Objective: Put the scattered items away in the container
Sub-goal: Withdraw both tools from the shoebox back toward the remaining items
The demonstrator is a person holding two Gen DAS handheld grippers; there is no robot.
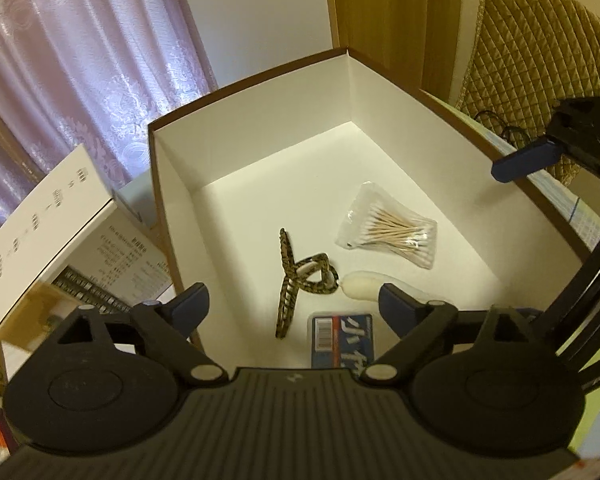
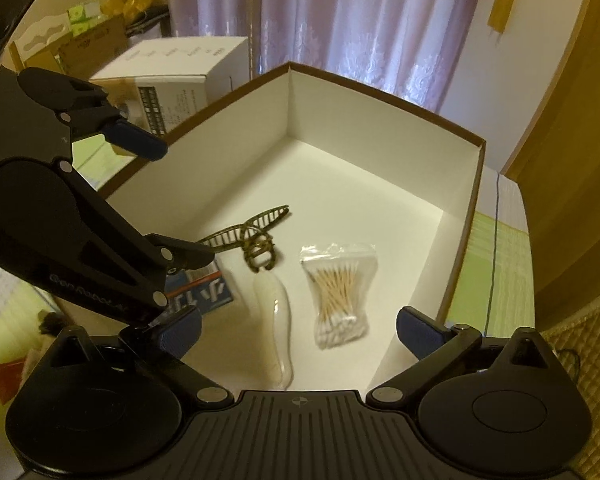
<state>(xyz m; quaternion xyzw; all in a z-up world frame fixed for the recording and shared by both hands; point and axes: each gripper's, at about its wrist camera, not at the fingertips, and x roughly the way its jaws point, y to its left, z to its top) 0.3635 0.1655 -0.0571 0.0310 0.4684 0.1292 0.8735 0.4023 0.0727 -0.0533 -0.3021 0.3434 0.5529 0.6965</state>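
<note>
Over the white box [image 1: 252,136], both the left gripper [image 1: 294,306] and right gripper [image 2: 298,330] hang with jaws spread, holding nothing. Inside lie a hair claw [image 1: 300,278], bagged cotton swabs [image 2: 338,294], a cream brush [image 2: 274,320] and a blue packet [image 1: 342,340].

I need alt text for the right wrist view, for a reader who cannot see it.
An open box with white inside holds a hair claw, a bag of cotton swabs, a white brush and a blue packet. The right gripper is open over it, and the left gripper reaches in from the left.
</note>
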